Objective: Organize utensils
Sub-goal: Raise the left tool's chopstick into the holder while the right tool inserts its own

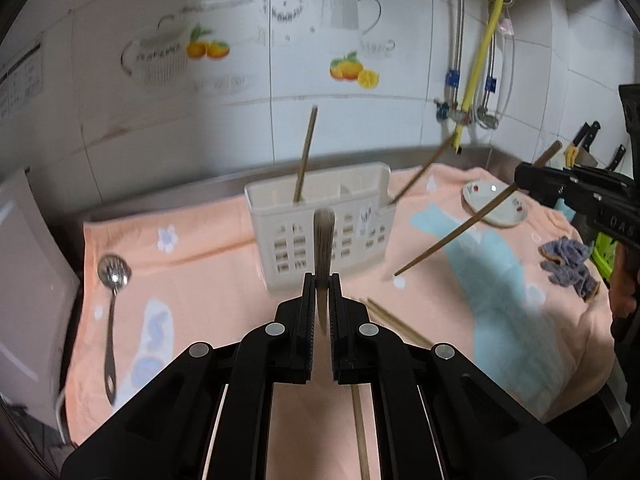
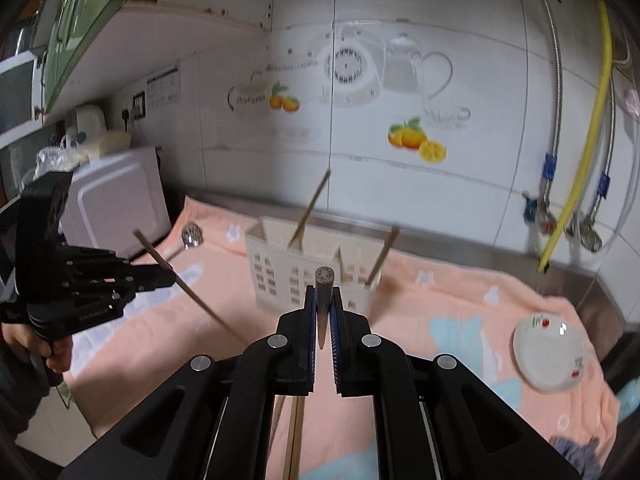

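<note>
While motion blur smears much of both wrist views, we can make out two tools, each clamped on a single chopstick above a peach towel (image 1: 208,264) spread over the tabletop. Our left tool (image 1: 321,280) has its jaws nearly closed on a chopstick (image 1: 323,240) that appears end-on and heavily blurred in its own view; seen from the right wrist, that chopstick slants down toward the towel. Our right tool (image 2: 323,292) is likewise pinched almost shut on a second chopstick (image 2: 323,280), whose round end faces the camera; from the left wrist it angles down with its tip just over the towel.

A white slotted utensil caddy (image 1: 320,220) stands on the towel beyond both tools, with one chopstick (image 1: 306,152) leaning in its left compartment and another (image 1: 424,170) tilted out of its right end. Loose chopsticks (image 1: 396,326) lie on the towel beneath the left tool, partly hidden by it. A slotted metal spoon (image 1: 113,300) lies at the towel's left side, a small white dish (image 2: 548,354) at its right. A grey cloth (image 1: 570,266) near the right edge is too blurred to identify further.
</note>
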The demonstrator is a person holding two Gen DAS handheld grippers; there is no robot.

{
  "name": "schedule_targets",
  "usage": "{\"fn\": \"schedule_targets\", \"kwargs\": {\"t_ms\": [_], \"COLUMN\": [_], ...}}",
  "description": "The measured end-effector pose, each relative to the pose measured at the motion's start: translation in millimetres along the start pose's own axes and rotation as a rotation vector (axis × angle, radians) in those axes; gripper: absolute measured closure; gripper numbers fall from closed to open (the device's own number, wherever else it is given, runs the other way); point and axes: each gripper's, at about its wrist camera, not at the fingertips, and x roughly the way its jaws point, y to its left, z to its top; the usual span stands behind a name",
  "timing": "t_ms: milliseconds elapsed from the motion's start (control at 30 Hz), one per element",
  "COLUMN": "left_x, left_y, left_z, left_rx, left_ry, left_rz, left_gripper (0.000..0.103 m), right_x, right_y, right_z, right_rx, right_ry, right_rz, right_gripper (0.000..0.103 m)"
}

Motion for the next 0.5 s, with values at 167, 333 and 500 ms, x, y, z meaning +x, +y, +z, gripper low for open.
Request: {"fn": "schedule_targets", "kwargs": {"t_ms": [167, 333, 500], "left_x": [-11.5, -30.9, -44.3], "left_y": [0.0, -2.4, -1.6], "left_z": [31.7, 67.4, 95.6], "left_rx": [0.028, 0.064, 0.083], "left_ry": [-0.055, -0.137, -0.204], "left_rz": [0.005, 0.025, 0.049], "left_gripper": [0.098, 0.098, 0.098], "right_x": [-4.8, -7.7, -4.2], "right_y": [-6.5, -13.1, -18.8], "right_z": [36.8, 64.7, 79.9], "right_rx": [-0.004, -0.009, -0.007], "right_ry": [-0.043, -0.083, -0.101], "right_rz": [0.013, 0.006, -0.006], "right_gripper": [0.097, 0.097, 0.097]}}
